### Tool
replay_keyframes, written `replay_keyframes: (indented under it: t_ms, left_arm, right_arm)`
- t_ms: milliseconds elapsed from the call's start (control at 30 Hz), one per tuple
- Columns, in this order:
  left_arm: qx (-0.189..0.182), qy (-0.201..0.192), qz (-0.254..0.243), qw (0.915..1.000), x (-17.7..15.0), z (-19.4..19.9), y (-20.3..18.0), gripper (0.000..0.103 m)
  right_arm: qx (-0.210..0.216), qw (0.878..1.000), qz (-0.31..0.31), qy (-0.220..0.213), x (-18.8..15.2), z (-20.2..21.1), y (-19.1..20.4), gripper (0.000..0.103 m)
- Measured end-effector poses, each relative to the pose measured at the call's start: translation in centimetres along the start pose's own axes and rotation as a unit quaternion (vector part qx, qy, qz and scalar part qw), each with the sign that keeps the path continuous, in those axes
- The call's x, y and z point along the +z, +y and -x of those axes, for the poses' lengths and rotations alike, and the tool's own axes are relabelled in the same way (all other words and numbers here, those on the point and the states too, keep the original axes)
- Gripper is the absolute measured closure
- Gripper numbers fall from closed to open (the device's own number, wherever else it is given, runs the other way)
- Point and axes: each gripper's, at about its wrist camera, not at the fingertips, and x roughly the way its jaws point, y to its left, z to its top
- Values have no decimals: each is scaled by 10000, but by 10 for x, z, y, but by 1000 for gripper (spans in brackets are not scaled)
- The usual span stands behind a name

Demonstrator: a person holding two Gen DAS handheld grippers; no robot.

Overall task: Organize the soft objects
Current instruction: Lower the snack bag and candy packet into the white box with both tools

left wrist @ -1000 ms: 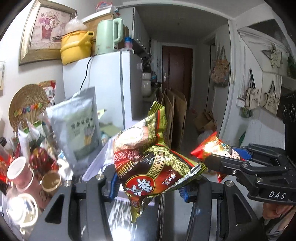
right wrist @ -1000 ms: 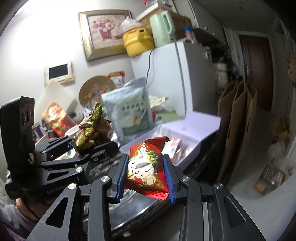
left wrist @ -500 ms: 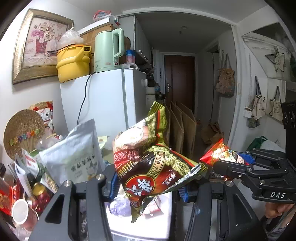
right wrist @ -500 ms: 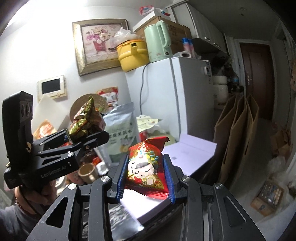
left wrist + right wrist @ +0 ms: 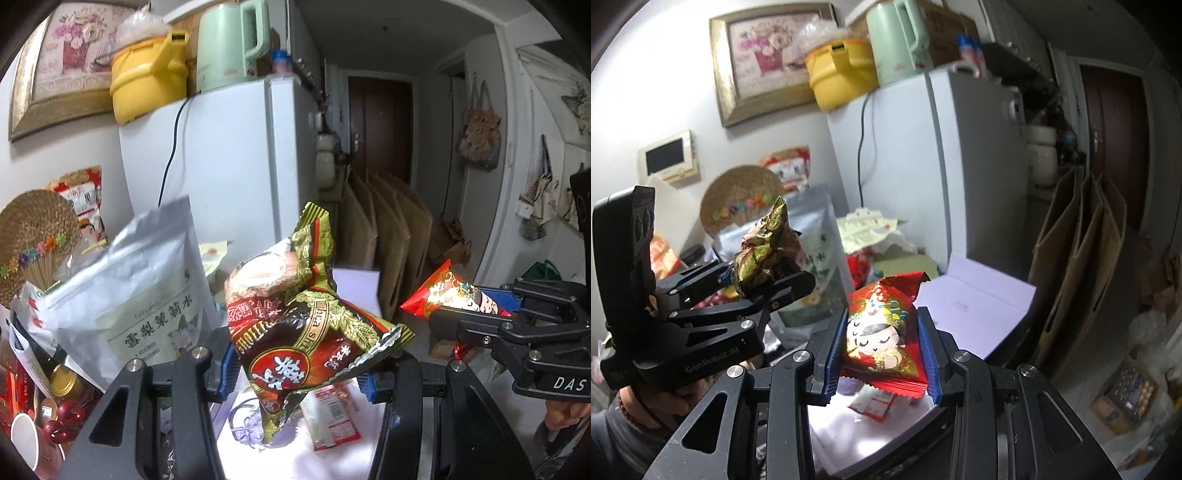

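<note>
Snack packets are what I'm sorting: my left gripper (image 5: 297,363) is clamped on the brown-and-gold packet (image 5: 303,321), lifted clear above the white box lid (image 5: 258,446), and my right gripper (image 5: 882,354) is closed on the red cartoon packet (image 5: 882,332), also in the air. Seen from the left wrist camera, the red one sits at about three o'clock of the brown one, well apart. Below, a small red-and-white sachet (image 5: 332,413) and a clear purple pouch (image 5: 247,428) lie on the lid. At nine o'clock stands a silver tea bag (image 5: 133,295). I judge both packets still need placing; nothing looks sorted yet.
</note>
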Motion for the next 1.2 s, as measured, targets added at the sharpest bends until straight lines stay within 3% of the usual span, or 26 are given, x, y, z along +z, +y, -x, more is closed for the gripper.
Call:
replay_keyframes:
  t_ms: [400, 733, 1200]
  left_arm:
    - [85, 801, 13, 9968, -31, -67, 6, 53]
    - [121, 1464, -92, 9891, -63, -107, 4, 53]
    - [393, 2133, -132, 9761, -97, -151, 14, 53]
  right_arm:
    - [39, 9963, -35, 857, -17, -66, -18, 67]
    - [139, 9881, -207, 1519, -42, -108, -35, 67]
    - [152, 9844, -178, 1746, -60, -142, -44, 67]
